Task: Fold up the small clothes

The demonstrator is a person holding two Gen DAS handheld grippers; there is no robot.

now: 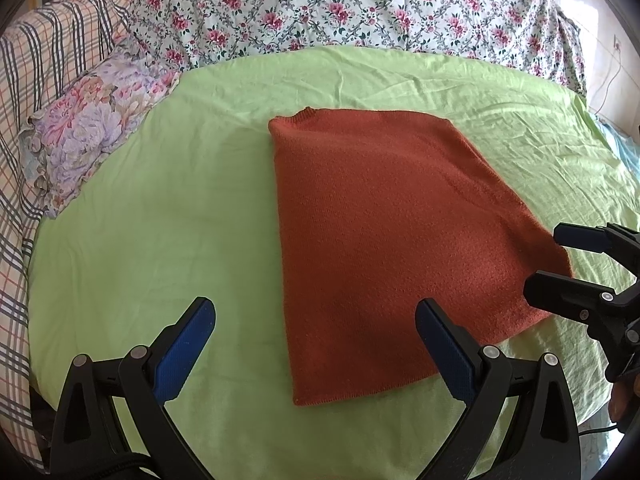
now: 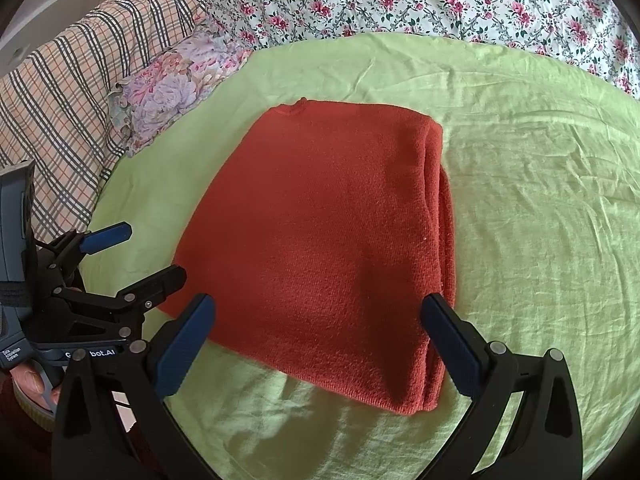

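Your wrinkled lime-green bedsheet fills both views, and the fisheye rim cuts off its near edge. On its middle lies the folded rust-orange knitted garment, flat, with stacked layers showing along its right edge. A lilac floral pillow sits at the sheet's far left. Your left gripper and right gripper both hold their blue-padded fingers wide apart, gripping nothing. You cannot tell whether they touch the cloth.

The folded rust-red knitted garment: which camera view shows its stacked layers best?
The right wrist view: the folded rust-red knitted garment shows its stacked edges along one side. The left wrist view shows only its flat top.
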